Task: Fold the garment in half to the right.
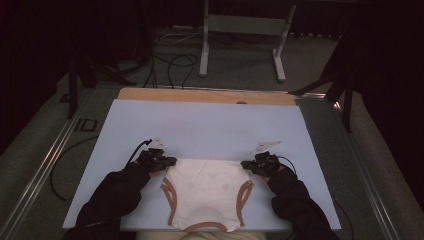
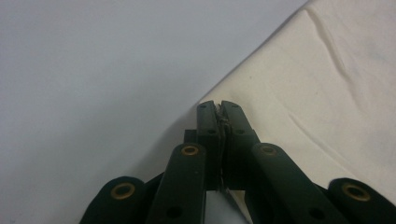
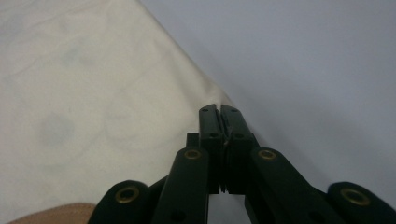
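Observation:
A small white garment (image 1: 207,192) with tan trim lies flat on the pale blue mat (image 1: 210,127), near the front edge. My left gripper (image 1: 169,162) is shut on its far left corner; in the left gripper view the jaws pinch the cloth edge (image 2: 218,106) of the white fabric (image 2: 317,93). My right gripper (image 1: 247,164) is shut on the far right corner, and in the right gripper view its closed jaws (image 3: 218,109) clamp the edge of the white fabric (image 3: 93,93). Tan trim (image 3: 51,214) shows at the lower left there.
The blue mat covers a wooden tabletop (image 1: 200,95) whose far strip is bare. Beyond it stand white table legs (image 1: 204,45) and black cables (image 1: 170,65) on grey carpet. Metal rails (image 1: 45,165) run along both sides.

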A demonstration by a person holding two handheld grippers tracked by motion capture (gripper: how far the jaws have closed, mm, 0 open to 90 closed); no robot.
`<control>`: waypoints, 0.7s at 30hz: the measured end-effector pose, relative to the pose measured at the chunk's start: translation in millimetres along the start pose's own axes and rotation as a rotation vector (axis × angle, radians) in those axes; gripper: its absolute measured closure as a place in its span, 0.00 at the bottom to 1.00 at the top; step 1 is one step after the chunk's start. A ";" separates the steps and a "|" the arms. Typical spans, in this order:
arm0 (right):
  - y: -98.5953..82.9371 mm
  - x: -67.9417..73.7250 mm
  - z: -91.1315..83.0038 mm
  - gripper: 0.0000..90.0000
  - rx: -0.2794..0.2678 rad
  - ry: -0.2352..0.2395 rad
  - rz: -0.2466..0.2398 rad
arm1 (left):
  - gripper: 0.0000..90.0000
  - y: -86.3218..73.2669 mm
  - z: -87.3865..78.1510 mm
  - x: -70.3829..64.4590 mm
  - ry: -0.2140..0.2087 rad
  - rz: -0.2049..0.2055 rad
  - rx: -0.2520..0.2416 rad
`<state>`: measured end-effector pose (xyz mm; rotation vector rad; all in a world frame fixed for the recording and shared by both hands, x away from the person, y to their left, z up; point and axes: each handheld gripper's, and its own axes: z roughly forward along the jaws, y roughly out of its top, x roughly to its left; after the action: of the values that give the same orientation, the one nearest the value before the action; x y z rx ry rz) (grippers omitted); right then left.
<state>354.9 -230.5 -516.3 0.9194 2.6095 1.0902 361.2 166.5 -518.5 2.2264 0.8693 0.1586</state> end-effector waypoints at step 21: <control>25.5 -27.0 4.5 0.99 -0.036 -0.054 0.041 | 1.00 18.0 3.8 19.5 0.076 -0.038 -0.051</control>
<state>390.3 -230.2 -504.1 0.9840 2.5303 1.1021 387.2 167.4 -511.8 2.1672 0.9377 0.2466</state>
